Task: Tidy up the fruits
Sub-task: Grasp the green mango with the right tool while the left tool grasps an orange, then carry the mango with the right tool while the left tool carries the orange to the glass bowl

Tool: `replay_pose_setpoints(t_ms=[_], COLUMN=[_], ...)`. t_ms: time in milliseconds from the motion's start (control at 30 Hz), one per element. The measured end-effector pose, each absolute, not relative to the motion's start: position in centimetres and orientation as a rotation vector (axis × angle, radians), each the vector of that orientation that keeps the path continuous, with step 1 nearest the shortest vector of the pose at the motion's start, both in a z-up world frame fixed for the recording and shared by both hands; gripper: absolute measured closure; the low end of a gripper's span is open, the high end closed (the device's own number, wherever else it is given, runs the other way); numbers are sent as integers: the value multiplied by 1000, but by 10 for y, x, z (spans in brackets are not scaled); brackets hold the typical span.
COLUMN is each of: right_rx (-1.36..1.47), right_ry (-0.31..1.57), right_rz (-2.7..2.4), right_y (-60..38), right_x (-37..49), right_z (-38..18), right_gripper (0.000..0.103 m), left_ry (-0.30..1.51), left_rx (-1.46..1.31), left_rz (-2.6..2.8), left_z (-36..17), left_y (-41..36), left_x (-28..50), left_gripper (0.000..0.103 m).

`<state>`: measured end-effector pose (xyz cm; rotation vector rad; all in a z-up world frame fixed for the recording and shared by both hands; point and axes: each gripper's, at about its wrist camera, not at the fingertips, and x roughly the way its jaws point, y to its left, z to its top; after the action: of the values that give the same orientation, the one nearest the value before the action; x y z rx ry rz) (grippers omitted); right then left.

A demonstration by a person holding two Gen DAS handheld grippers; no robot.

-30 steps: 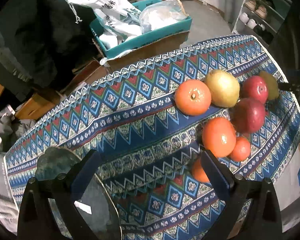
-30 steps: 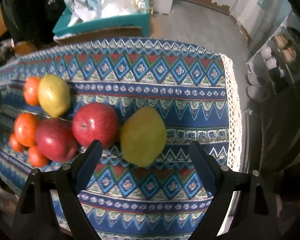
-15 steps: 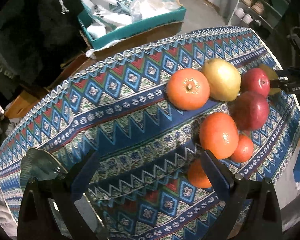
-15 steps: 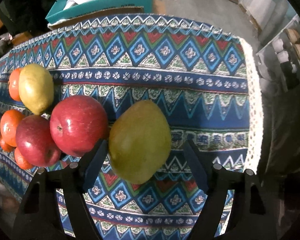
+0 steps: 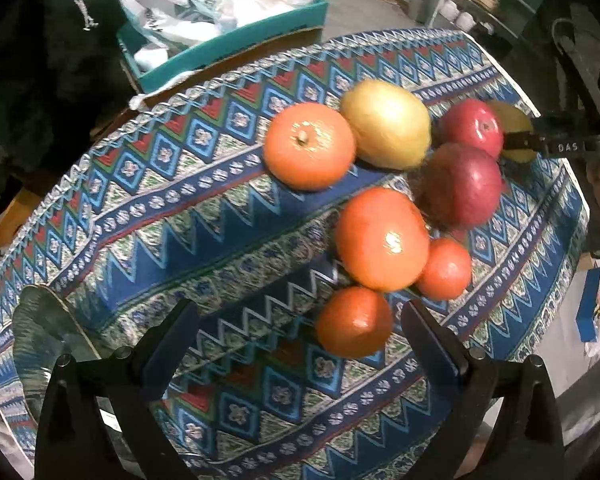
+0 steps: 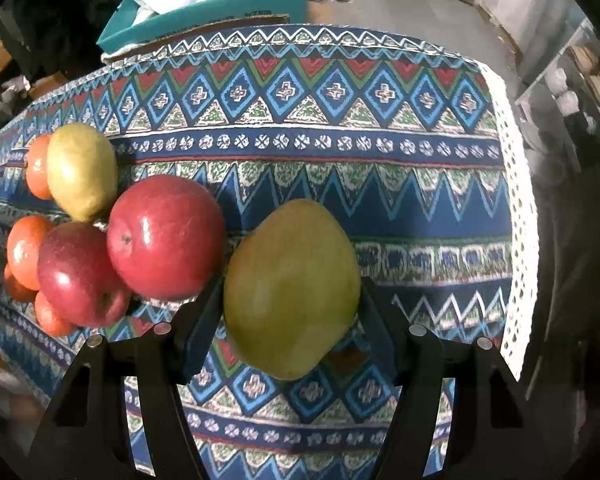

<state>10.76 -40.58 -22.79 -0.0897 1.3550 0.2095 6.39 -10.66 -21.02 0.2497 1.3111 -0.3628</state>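
The task appears barely begun: the right gripper [image 6: 290, 312] has clamped the green pear [image 6: 292, 288] lying on the tablecloth [image 6: 340, 160], the left gripper [image 5: 300, 344] hangs wide open and empty, and the other fruits lie clustered unsorted.

The fruits sit bunched on the desk [image 6: 380, 184], which a cloth [image 6: 284, 92] covers. The pear [image 6: 292, 288] lies apart at the right of the bunch, between the fingers of the right gripper [image 6: 290, 308]. Just left of it sit two apples [image 6: 166, 236], touching each other. Behind them lies another pear [image 6: 82, 172], with an orange [image 5: 310, 146] against its far side. More oranges [image 5: 382, 238] huddle in front, nearest the left gripper [image 5: 296, 340]. A plate [image 5: 40, 332] lies at the desk's left end. Beyond the desk stands a box [image 6: 208, 16] full of bags.
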Motion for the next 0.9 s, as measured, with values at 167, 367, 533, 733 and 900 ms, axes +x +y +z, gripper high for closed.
replay_pose_setpoints(t_ms=[167, 367, 533, 733, 900], right_rx=[-33, -48, -4, -18, -59], right_ry=[1332, 1316, 1297, 1269, 1251], right_rz=[189, 194, 197, 237, 259], right_y=[-412, -403, -393, -374, -363], right_x=[85, 59, 52, 47, 45], right_z=[-217, -205, -197, -192, -188], right_gripper=[36, 36, 36, 36, 36], left_ry=[1331, 1336, 1359, 1383, 1370], left_rx=[288, 303, 290, 229, 233], left_rz=[-372, -363, -360, -406, -424], left_z=[-223, -232, -243, -252, -250], left_y=[-119, -124, -122, -121, -121], left_x=[54, 51, 56, 61, 59], left_gripper=[1, 5, 20, 45, 55])
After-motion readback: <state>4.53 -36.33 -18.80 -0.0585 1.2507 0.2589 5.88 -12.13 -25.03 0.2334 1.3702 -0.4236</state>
